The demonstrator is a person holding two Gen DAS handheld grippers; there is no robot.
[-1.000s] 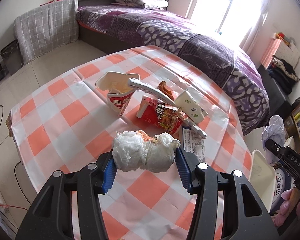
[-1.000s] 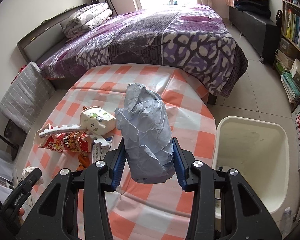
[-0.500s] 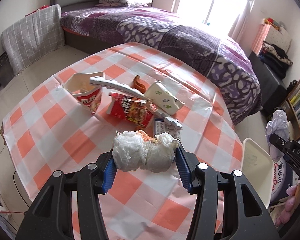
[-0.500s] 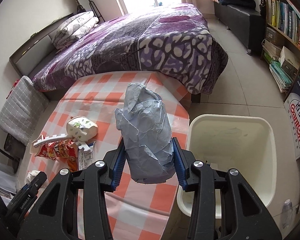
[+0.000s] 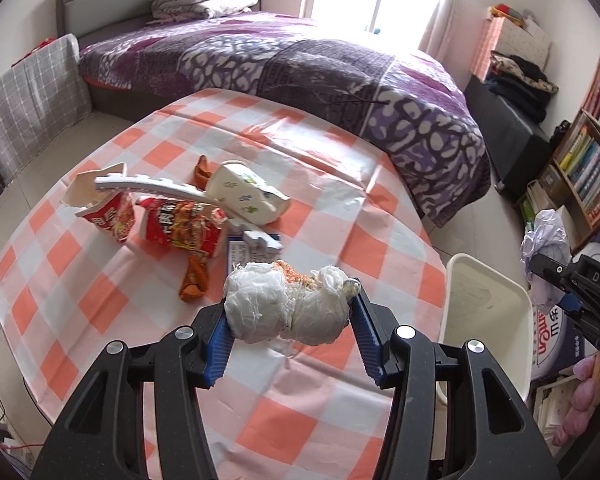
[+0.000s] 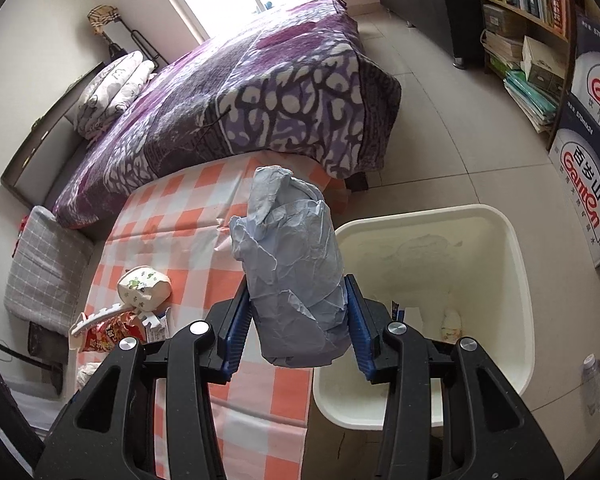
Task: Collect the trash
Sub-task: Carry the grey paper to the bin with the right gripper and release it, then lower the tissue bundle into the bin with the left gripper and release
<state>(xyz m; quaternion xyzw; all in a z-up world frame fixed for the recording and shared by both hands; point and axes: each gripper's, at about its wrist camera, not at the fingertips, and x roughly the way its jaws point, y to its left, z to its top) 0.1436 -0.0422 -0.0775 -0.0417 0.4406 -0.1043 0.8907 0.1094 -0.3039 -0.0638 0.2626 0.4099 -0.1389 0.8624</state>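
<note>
My left gripper is shut on a white crumpled tissue wad and holds it above the orange-checked table. My right gripper is shut on a crumpled pale blue paper, held over the table's edge beside the white trash bin. The bin also shows in the left wrist view, with the right gripper and its paper above its far side. On the table lie a noodle cup, a red snack bag, a white paper cup and a white plastic strip.
A bed with a purple cover stands behind the table. A bookshelf and printed boxes stand by the bin. A grey checked cushion is at the left. Some small trash lies in the bin's bottom.
Both grippers have moved to the right, toward the bin, each keeping its load. The bin has grown larger in the right wrist view and the table trash has shifted left.
</note>
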